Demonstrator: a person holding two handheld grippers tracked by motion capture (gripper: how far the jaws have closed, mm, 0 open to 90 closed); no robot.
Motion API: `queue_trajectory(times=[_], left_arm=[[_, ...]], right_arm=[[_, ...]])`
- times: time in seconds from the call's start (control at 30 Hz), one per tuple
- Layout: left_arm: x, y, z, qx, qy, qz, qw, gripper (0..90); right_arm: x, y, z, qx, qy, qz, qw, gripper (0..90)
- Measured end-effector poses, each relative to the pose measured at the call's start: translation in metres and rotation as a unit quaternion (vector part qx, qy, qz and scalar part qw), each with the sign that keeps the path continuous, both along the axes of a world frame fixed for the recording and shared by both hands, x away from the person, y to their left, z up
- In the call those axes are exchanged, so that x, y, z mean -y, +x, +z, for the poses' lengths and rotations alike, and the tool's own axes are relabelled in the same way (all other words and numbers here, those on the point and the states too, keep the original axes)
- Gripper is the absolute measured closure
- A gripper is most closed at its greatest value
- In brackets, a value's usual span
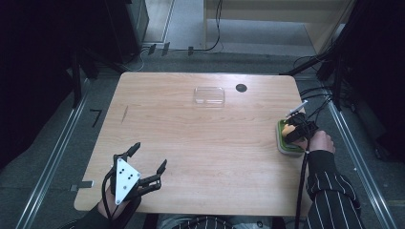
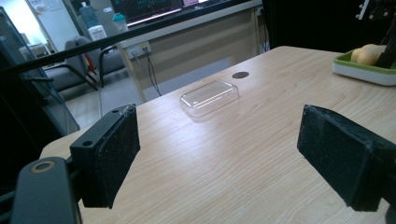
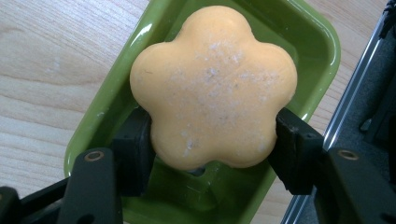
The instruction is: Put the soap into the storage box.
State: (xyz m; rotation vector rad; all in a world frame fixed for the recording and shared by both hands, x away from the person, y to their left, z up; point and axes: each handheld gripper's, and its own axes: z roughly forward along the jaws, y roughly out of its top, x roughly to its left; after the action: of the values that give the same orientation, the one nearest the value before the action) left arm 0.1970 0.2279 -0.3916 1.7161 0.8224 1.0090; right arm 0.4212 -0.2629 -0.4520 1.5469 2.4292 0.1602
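The flower-shaped orange soap (image 3: 214, 86) sat in the green dish (image 3: 322, 51) at the table's (image 1: 200, 138) right edge, with the right gripper (image 3: 214, 149) clamped on its two sides, pads pressing the soap. The left gripper (image 1: 145, 160) rested at the near left corner, jaws spread wide and holding nothing; a clear plastic lid (image 1: 209, 95) lay well apart near the far edge

soap (image 3: 212, 88): matt orange, faintly powdery. dish (image 3: 322, 56): glossy green, smooth. lid (image 1: 209, 95): clear glossy plastic. table (image 1: 200, 143): pale wood grain, satin. pads (image 2: 112, 154): matt black, rough.
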Motion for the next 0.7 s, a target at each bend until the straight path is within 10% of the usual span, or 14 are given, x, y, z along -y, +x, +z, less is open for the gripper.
queue_trajectory(times=[0.7], left_arm=[[0.0022, 0.0015, -0.0003, 0.000, 0.000, -0.001, 1.0000, 13.5]], right_arm=[[-0.0005, -0.0022, 0.0002, -0.005, 0.001, 0.012, 0.9999, 34.4]])
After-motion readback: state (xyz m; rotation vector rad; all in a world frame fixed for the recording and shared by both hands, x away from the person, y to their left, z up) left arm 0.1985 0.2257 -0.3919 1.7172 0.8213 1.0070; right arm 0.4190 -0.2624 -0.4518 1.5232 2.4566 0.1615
